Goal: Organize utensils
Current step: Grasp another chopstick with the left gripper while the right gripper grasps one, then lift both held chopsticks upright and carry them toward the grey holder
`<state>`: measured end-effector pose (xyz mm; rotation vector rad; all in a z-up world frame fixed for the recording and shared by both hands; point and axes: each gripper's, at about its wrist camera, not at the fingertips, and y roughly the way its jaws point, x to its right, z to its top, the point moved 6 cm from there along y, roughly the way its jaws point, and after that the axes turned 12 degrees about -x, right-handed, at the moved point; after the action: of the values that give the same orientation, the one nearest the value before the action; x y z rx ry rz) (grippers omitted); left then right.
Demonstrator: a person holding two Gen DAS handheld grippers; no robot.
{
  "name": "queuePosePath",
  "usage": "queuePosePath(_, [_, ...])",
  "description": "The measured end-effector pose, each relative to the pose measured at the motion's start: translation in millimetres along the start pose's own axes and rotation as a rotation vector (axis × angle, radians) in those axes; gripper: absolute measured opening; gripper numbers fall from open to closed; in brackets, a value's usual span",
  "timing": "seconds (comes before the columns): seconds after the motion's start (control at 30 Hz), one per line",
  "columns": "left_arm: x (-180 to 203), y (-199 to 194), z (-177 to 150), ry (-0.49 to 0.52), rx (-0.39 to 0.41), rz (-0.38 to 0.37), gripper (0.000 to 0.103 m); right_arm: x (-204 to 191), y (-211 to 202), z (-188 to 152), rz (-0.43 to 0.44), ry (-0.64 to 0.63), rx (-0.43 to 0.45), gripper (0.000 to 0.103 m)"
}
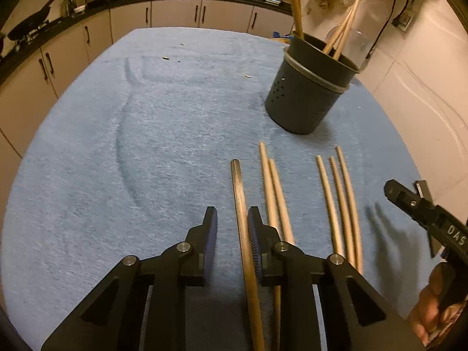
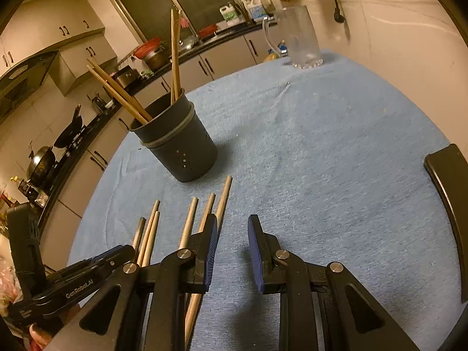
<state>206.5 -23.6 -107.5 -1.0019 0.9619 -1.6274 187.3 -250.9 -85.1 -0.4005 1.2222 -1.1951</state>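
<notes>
Several wooden chopsticks lie side by side on the blue cloth (image 1: 146,146): a dark-tipped one (image 1: 238,193), a pair (image 1: 272,187) and three more (image 1: 336,193). My left gripper (image 1: 232,210) is low over the cloth and open. The dark-tipped chopstick runs between its jaws, close against the right pad and clear of the left. My right gripper (image 2: 233,218) is open over bare cloth, with the three chopsticks (image 2: 204,213) just left of its left finger. A dark grey holder (image 1: 304,93) (image 2: 181,146) stands upright beyond them with several chopsticks in it.
A clear glass jug (image 2: 301,41) stands at the table's far edge near the wall. A black chair back (image 2: 450,204) rises at the right edge. Kitchen cabinets and a worktop (image 1: 175,14) run behind the table. A hand (image 1: 433,301) holds the right gripper.
</notes>
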Motion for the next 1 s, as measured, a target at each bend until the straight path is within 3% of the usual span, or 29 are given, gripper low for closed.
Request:
queuePosePath(0.43, [-6,-1,3,-0.008,-0.005,-0.003,0.021,-23,49,11,-0.097,-0.067,-0.183,0.023])
queuePosePath(0.57, [-5,2,6,0.003,-0.007,0.005,0.021,-28,57,17,-0.179,-0.099,-0.205,0.011])
queuePosePath(0.73, [-2,8,19,0.022,-0.033,0.036,0.016,-35,67,29,-0.268,-0.151,-0.235,0.01])
queuePosePath(0.77, [-3,8,20,0.018,-0.033,0.038,0.009,-35,68,31,-0.271,-0.156,-0.233,0.009])
queuePosePath(1.0, [-6,-2,13,0.012,-0.001,-0.03,0.007,-30,49,29,-0.137,-0.093,-0.173,0.007])
